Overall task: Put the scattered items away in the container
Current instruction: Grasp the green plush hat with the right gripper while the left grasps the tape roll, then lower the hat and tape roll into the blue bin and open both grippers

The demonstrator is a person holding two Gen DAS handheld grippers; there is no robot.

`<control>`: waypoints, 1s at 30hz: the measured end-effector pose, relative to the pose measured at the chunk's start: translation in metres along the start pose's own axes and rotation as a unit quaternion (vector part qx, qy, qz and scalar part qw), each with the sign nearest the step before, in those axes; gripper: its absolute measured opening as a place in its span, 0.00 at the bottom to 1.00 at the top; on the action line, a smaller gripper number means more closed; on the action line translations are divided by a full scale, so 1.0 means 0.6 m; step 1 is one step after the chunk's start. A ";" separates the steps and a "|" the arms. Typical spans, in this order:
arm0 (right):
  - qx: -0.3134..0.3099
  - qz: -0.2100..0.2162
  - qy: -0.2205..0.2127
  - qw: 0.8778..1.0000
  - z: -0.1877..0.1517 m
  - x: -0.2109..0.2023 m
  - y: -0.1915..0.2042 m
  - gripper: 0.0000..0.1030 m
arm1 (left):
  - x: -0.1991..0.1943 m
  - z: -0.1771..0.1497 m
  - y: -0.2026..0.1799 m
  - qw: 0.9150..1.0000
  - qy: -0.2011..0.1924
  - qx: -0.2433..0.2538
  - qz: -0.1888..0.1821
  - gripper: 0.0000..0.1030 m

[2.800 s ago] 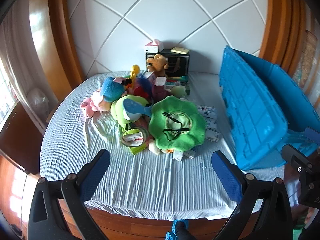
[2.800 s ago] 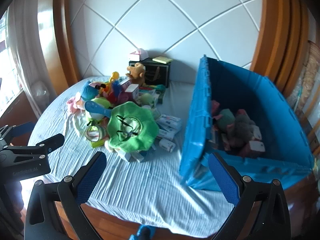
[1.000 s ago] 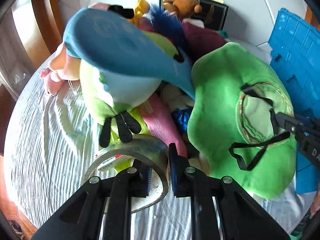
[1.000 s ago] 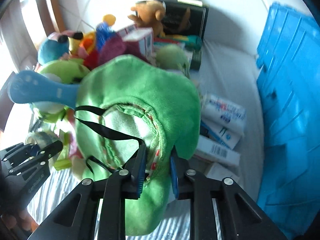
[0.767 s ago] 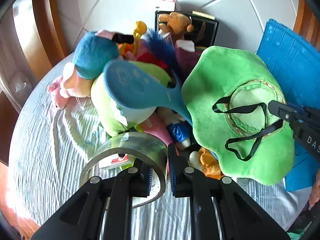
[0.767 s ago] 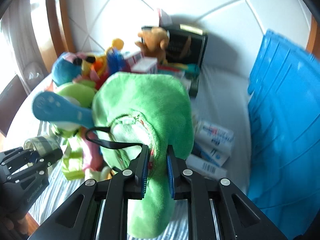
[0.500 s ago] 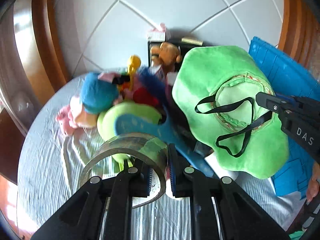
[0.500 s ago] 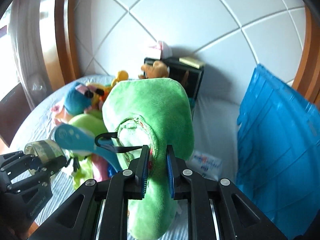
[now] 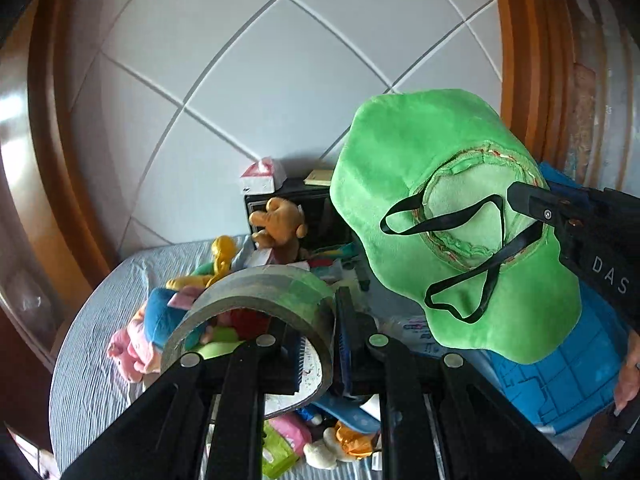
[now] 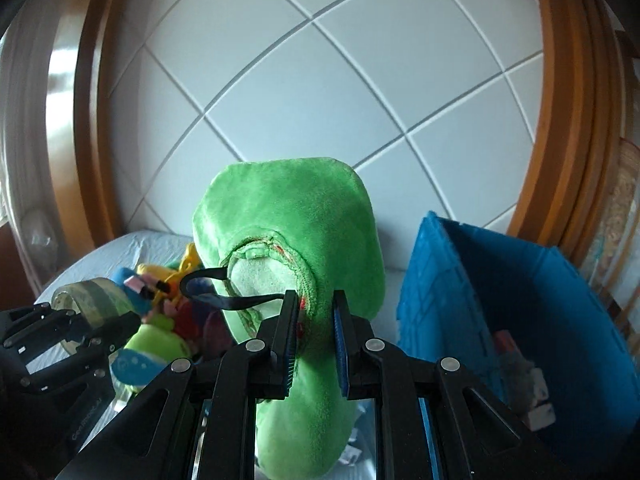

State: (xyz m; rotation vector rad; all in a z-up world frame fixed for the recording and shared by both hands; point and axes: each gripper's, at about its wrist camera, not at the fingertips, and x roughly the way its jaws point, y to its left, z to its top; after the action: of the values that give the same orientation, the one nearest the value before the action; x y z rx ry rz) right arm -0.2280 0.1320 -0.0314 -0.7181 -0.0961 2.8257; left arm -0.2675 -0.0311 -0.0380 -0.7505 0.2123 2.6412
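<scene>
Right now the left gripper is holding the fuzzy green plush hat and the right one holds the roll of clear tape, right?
No, it's swapped. The left gripper pinches the roll of clear tape, as the left wrist view shows; the right gripper holds the fuzzy green plush hat.

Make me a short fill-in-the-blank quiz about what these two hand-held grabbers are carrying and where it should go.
1. The left gripper has its jaws shut on a roll of ____.
2. The plush hat pinched by the right gripper is coloured ____.
3. The open bin beside the hat is coloured ____.
4. The black strap hangs from the ____.

Missing words: tape; green; blue; hat
</scene>
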 end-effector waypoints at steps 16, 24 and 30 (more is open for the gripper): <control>0.055 -0.145 -0.032 0.987 0.052 -0.087 -0.435 0.15 | 0.048 0.204 -0.431 0.987 -0.065 0.089 -0.115 0.13; 0.045 -0.139 0.038 0.989 0.021 0.033 -0.635 0.15 | 0.206 0.265 -0.635 0.989 0.029 0.071 -0.126 0.13; 0.063 -0.107 0.115 0.986 -0.037 0.176 -0.723 0.16 | 0.379 0.215 -0.684 0.982 0.163 0.060 -0.075 0.13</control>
State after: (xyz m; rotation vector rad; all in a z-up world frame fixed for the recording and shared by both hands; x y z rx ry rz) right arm -0.2208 0.5787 -0.0487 -0.9376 0.0414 2.5030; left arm -0.3414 0.4488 -0.0659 -1.1085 0.3850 2.3303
